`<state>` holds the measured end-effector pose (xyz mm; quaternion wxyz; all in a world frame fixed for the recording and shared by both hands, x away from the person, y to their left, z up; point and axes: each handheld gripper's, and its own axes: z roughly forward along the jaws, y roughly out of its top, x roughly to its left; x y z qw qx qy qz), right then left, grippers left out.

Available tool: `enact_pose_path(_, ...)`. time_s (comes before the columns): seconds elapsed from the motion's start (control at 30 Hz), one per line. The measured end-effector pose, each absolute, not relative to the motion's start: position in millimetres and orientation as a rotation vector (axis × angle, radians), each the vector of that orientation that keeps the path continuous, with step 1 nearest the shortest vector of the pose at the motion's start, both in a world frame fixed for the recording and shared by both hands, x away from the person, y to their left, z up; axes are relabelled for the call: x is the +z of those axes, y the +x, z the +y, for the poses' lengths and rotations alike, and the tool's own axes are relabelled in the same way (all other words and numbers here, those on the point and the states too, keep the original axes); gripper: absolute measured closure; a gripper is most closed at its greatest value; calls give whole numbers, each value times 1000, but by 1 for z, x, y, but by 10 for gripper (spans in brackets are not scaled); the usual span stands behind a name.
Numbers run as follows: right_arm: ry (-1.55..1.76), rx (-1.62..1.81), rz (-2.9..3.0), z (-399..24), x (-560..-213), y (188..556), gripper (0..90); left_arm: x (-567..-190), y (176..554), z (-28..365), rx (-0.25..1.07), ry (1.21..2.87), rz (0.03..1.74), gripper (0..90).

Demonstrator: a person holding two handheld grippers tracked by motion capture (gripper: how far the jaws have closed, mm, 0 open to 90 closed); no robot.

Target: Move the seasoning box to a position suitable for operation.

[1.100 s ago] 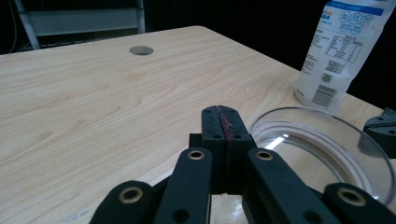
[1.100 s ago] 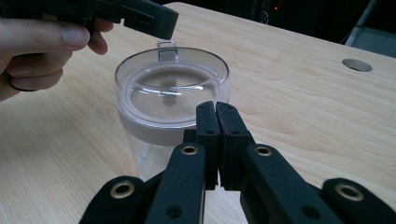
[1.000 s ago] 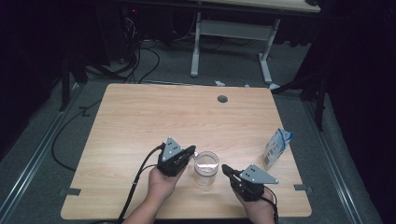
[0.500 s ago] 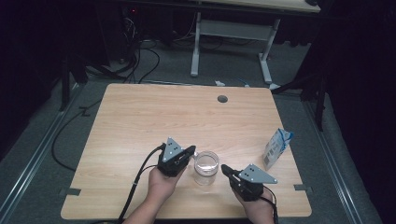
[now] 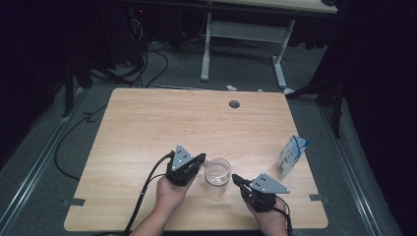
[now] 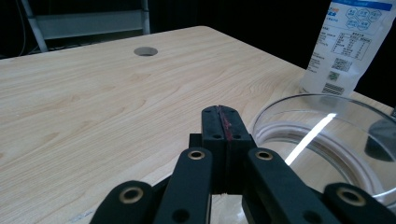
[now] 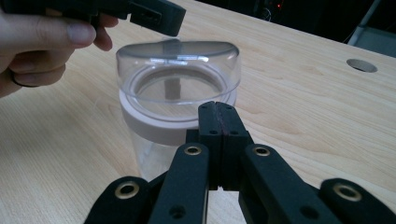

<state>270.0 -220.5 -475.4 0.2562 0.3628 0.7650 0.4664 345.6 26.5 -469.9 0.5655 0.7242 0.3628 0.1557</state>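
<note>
The jar (image 5: 217,176), clear w/ a clear lid, stood upright near the table's (image 5: 147,128) near edge, btwn both grippers. Left gripper (image 5: 200,158) sat just left of it, right gripper (image 5: 235,178) just right; both had jaws fully closed w/ nothing held. A pouch (image 5: 291,156) stood far right by the edge.

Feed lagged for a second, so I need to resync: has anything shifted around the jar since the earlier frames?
Nothing visibly changed. The left gripper and right gripper sit shut and empty on either side of the clear jar, the white pouch stands near the table edge.
</note>
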Motion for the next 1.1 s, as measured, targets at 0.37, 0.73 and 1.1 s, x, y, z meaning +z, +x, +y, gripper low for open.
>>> enact_pose_path(0.37, 985, 1256, 2081, -219, -476, 271, 899, -470, 349, 37, 408, 1780, 824, 900)
enact_pose_path(0.73, 994, 1265, 2073, -222, -475, 271, 899, -468, 347, 31, 408, 1778, 795, 900)
enact_pose_path(1.1, 1000, 1264, 2073, -222, -476, 271, 899, -472, 346, 28, 387, 1723, 822, 900)
